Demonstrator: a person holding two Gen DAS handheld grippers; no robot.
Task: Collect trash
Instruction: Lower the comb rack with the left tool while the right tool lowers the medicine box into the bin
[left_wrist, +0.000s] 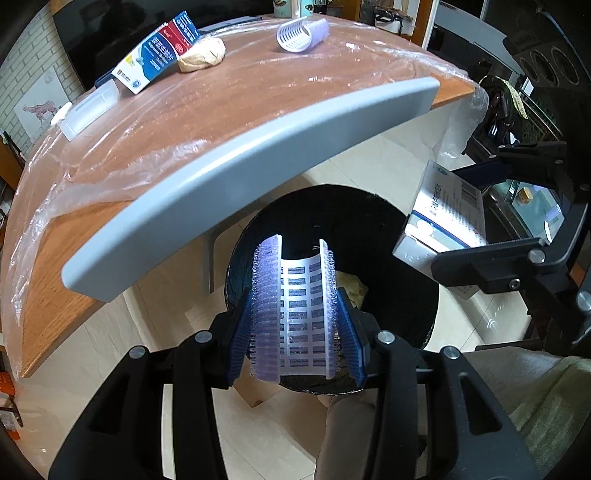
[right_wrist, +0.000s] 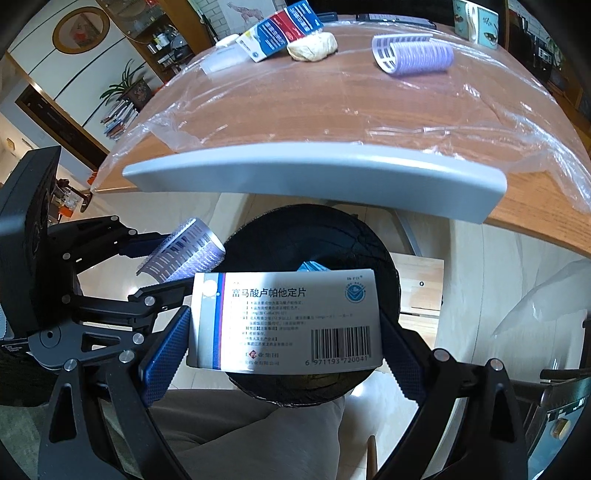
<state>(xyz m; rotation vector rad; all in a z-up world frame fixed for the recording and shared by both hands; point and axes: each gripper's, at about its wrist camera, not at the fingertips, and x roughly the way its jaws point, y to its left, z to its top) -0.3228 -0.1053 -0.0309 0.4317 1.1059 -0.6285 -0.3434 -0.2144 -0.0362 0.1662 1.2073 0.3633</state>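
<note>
Left gripper (left_wrist: 295, 317) clamps a purple velcro hair roller (left_wrist: 295, 306), right gripper (right_wrist: 284, 325) a white medicine box (right_wrist: 284, 317), both above the round black bin (right_wrist: 380, 251); grey-edged wooden table (right_wrist: 314, 173) at twelve o'clock.

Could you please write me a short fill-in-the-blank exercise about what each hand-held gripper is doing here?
1. The left hand-held gripper holds a purple ____ roller.
2. The right hand-held gripper grips a white cardboard ____ box.
3. Both hang above the round black ____ on the floor.
4. A second purple roller lies on the wooden ____.

Missing words: hair; medicine; bin; table
</note>
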